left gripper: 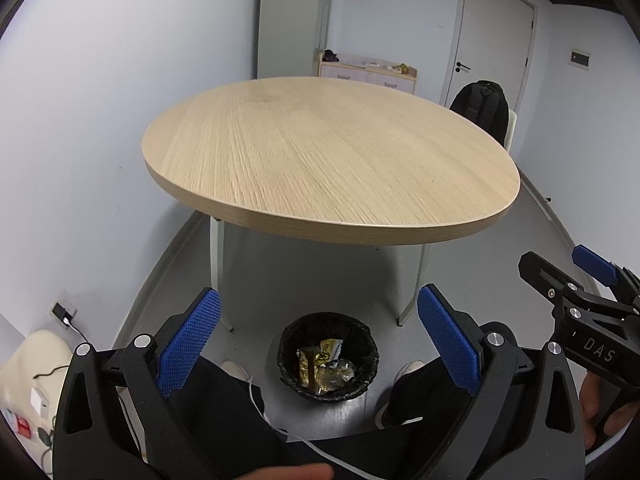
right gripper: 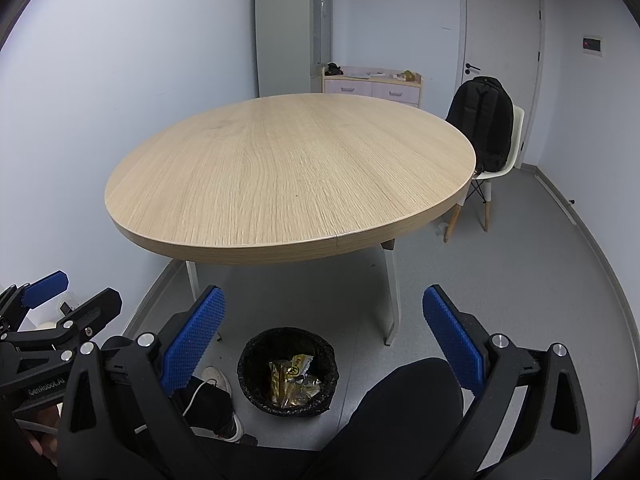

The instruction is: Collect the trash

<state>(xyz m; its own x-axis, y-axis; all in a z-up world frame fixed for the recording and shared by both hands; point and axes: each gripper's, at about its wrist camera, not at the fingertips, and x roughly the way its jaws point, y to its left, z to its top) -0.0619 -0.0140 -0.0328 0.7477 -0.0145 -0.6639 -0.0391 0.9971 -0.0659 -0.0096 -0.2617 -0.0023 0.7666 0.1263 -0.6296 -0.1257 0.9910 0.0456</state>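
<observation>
A small round bin with a black liner (left gripper: 329, 356) (right gripper: 288, 372) stands on the grey floor between a person's feet, under the near edge of the table. Gold and yellow wrappers (left gripper: 326, 366) (right gripper: 291, 380) lie inside it. My left gripper (left gripper: 320, 340) is open above the bin, nothing between its blue pads. My right gripper (right gripper: 324, 336) is open too and holds nothing. The right gripper (left gripper: 560, 280) shows at the right edge of the left wrist view; the left gripper (right gripper: 72, 292) shows at the left edge of the right wrist view.
A round wooden table (left gripper: 328, 156) (right gripper: 288, 172) with a bare top stands ahead. A white chair (right gripper: 500, 168) carrying a black backpack (right gripper: 482, 120) is at the far right, by a door. A low cabinet (right gripper: 372, 86) lines the back wall. Cables and a socket (left gripper: 64, 316) sit at the left.
</observation>
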